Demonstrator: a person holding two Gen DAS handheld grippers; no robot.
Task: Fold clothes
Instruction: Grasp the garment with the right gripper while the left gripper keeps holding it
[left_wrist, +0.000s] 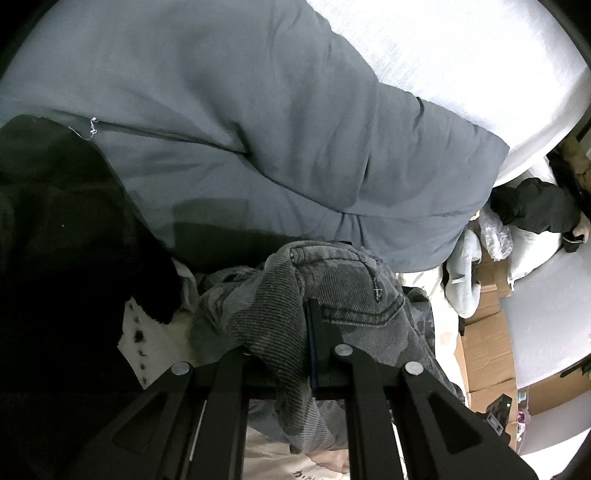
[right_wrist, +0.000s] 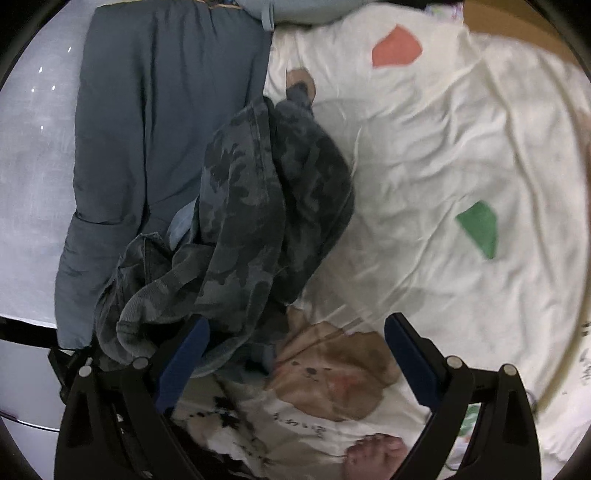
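Note:
A grey camouflage corduroy garment (right_wrist: 258, 206) lies bunched on a cream printed sheet (right_wrist: 424, 155). In the left wrist view my left gripper (left_wrist: 314, 332) is shut on a fold of this garment (left_wrist: 343, 291), and the cloth drapes over and between the fingers. In the right wrist view my right gripper (right_wrist: 295, 347) is open wide, low over the sheet at the garment's near edge. Its left blue pad (right_wrist: 184, 358) sits against the garment's hem, and its right pad (right_wrist: 410, 358) is over bare sheet.
A blue-grey quilt (left_wrist: 258, 129) lies folded beside the garment, and shows as quilt (right_wrist: 155, 110) on the left. Black cloth (left_wrist: 55, 221) fills the left. Cardboard boxes (left_wrist: 487, 350) stand beside the bed. A person's bare foot (right_wrist: 376, 454) rests on the sheet near me.

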